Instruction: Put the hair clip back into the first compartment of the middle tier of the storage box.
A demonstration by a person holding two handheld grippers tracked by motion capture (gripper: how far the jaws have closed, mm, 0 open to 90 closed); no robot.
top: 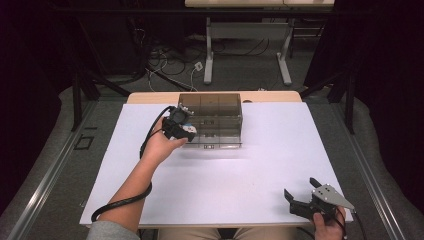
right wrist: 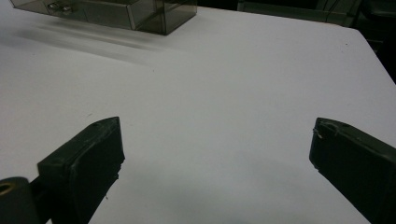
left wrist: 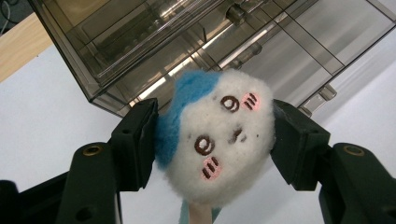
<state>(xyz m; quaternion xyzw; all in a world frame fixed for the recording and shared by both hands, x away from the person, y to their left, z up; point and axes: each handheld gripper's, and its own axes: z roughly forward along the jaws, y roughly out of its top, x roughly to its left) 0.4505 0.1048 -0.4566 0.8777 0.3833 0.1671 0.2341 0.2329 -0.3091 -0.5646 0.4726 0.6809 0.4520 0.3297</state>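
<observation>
Between the pads of my left claw (left wrist: 212,140) sits a small plush toy (left wrist: 219,140), white and fluffy with a blue patch on one side, an embroidered face of brown eyes and pink cheek marks turned toward the camera that rides on that claw. Both black jaws press into its sides, clamped on it so the fur bulges slightly around the pads. A pale strip of the toy hangs down below the grip.

Just beyond the claw and the toy stands a smoky transparent drawer box (left wrist: 196,42), its compartments and small drawer handles visible through the tinted walls. From the high view my left claw (top: 181,127) is held at the front left corner of that drawer box (top: 220,117), above the white bench (top: 225,170), with my hand (top: 161,145) wrapped around the claw's body and its black cable looping back along my forearm toward the near edge.

Well apart from all that, at the near right corner of the bench, my right claw (top: 300,192) rests low in my right hand (top: 327,222), a grey three-cornered plate on top of it. Its jaws stand wide apart with nothing between them; its own camera looks across bare white bench (right wrist: 224,93) toward the drawer box (right wrist: 121,14) far ahead at the upper left.
</observation>
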